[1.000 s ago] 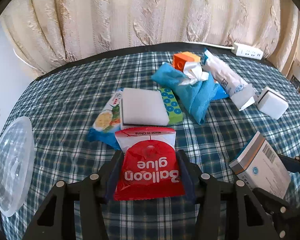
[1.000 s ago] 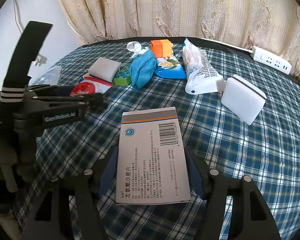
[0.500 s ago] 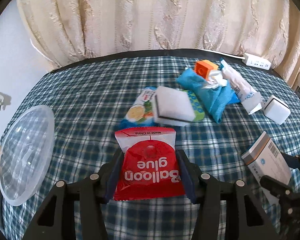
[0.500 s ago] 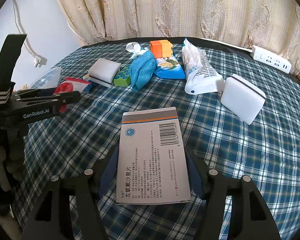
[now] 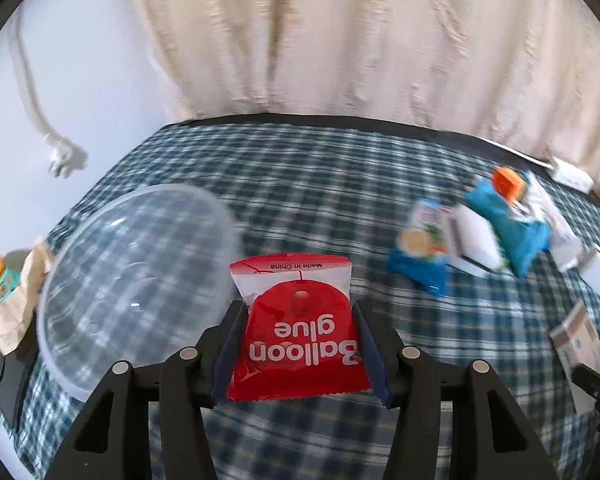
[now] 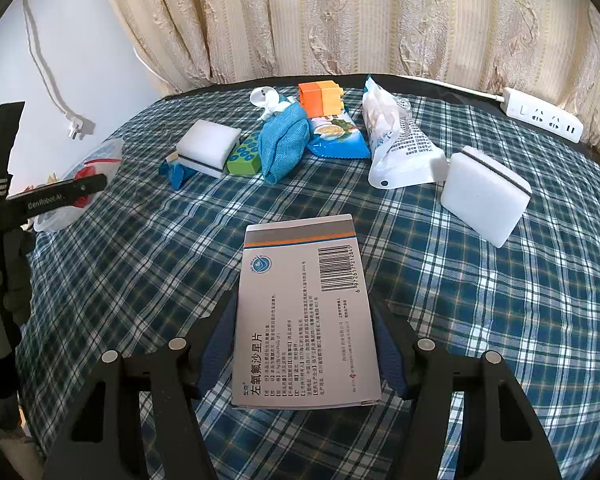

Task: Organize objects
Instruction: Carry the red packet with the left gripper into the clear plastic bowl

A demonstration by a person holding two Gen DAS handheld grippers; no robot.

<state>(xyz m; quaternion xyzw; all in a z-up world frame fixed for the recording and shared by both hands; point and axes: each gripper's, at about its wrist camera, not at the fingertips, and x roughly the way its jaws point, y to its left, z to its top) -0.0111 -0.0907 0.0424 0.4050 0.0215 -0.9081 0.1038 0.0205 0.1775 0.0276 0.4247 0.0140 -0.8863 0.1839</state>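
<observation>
The left gripper (image 5: 300,344) is gripping a red packet (image 5: 298,332) beside the clear bowl (image 5: 136,280) at nine o'clock; the right gripper (image 6: 300,344) is clamping a box (image 6: 306,312); the pile (image 6: 284,140) at twelve o'clock is waiting unsorted.

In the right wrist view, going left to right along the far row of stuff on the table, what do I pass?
White sponge → green dotted block → blue cloth pouch → blue snack packet → white printed bag → second white sponge → power strip.
</observation>
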